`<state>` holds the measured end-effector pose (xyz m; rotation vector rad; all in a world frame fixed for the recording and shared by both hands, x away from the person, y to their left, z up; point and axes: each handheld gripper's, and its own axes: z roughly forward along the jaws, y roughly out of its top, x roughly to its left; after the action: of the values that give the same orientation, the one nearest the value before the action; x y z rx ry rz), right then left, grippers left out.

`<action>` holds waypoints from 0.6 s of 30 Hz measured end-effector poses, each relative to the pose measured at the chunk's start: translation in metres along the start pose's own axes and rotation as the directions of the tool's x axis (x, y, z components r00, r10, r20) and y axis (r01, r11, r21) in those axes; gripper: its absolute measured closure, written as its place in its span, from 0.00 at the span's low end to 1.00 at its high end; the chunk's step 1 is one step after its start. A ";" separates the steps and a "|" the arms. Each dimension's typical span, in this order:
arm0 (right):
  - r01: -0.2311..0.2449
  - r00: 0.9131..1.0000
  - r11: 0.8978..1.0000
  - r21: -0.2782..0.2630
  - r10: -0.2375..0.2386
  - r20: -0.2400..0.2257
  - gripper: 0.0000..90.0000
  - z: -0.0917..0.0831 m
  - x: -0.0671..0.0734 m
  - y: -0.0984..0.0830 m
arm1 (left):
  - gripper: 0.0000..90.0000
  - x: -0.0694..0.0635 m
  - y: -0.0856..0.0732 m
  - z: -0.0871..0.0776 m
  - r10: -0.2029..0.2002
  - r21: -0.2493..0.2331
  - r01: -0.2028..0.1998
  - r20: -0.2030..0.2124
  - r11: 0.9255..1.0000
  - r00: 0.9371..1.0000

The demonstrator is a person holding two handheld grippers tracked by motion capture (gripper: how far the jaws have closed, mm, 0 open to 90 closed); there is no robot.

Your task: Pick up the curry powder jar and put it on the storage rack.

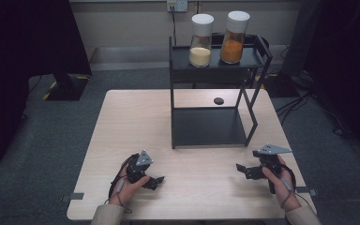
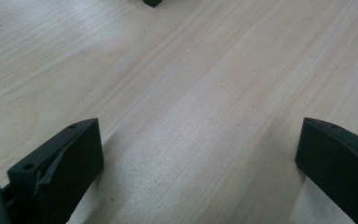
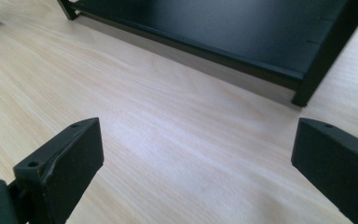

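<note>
A black two-tier metal rack [image 1: 215,98] stands on the far half of the wooden table [image 1: 136,122]. On its top shelf are two clear jars with white lids: one with pale grains [image 1: 200,41], one with orange powder [image 1: 234,38]. My left gripper [image 1: 155,182] rests low over the table near its front left, held in a hand, jaws wide apart and empty [image 2: 198,158]. My right gripper [image 1: 242,169] hovers at the front right, open and empty [image 3: 196,158], pointing toward the rack's lower shelf [image 3: 242,32].
A small dark round object [image 1: 219,100] lies on the table behind the rack's lower shelf. Grey carpet surrounds the table; dark stands and cables sit at the far left and right. Bare wood lies between the two grippers.
</note>
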<state>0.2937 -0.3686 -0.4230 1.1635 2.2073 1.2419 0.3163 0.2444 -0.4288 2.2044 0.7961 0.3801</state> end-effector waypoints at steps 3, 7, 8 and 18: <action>0.000 1.000 1.000 0.008 0.000 0.007 0.01 -0.003 -0.002 -0.003 | 0.00 0.000 0.000 0.000 0.000 0.000 0.000 0.000 1.000 1.000; 0.010 1.000 1.000 0.023 -0.010 0.020 0.01 -0.007 -0.003 -0.007 | 0.00 0.000 0.000 0.000 0.000 0.000 0.000 0.000 1.000 1.000; 0.015 1.000 0.999 0.028 -0.016 0.024 0.01 -0.008 -0.003 -0.007 | 0.00 0.000 0.000 0.000 0.000 0.000 0.000 0.000 1.000 1.000; 0.108 0.992 0.990 0.094 -0.113 0.054 0.01 -0.017 -0.001 -0.010 | 0.00 0.000 0.000 0.000 0.000 0.000 0.000 0.000 1.000 1.000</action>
<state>0.2784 -0.3810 -0.4225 1.0809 2.2717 1.0595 0.3163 0.2443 -0.4288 2.2042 0.7964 0.3802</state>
